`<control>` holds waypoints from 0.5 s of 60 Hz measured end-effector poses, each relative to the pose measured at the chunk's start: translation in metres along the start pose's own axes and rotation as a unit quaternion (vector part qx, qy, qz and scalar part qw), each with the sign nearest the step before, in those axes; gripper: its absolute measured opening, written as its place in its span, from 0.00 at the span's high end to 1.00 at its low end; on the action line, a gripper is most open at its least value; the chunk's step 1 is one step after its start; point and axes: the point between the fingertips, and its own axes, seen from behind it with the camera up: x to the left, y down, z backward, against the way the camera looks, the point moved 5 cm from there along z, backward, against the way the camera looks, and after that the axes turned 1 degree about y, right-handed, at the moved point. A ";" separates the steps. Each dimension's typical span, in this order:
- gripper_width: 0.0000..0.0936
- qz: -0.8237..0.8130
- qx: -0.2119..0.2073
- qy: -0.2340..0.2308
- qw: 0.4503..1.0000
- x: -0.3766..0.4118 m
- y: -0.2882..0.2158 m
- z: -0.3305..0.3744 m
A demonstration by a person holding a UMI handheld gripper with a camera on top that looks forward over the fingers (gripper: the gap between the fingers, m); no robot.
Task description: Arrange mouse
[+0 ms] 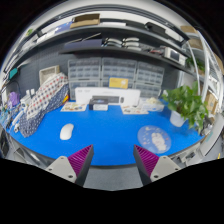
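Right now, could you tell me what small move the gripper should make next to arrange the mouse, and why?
Probably ease the gripper forward and a little left toward the white mouse. Its fingers are open with nothing between them, and the mouse lies untouched on the blue mat, well beyond the left finger's pad, so closing now would grasp nothing.

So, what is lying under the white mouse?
The white mouse rests on a blue mat, well beyond the open gripper. The mat hides the table surface beneath it.
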 end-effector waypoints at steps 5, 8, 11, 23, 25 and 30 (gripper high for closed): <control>0.13 0.007 0.033 -0.027 0.999 0.046 0.036 -0.026; 0.12 0.014 0.057 -0.040 0.998 0.071 0.056 -0.039; 0.12 0.022 0.074 -0.057 0.995 0.098 0.070 -0.051; 0.12 0.024 0.105 -0.107 0.988 0.184 0.081 -0.105; 0.12 0.025 0.104 -0.112 0.988 0.195 0.077 -0.116; 0.12 0.022 0.101 -0.117 0.988 0.216 0.062 -0.143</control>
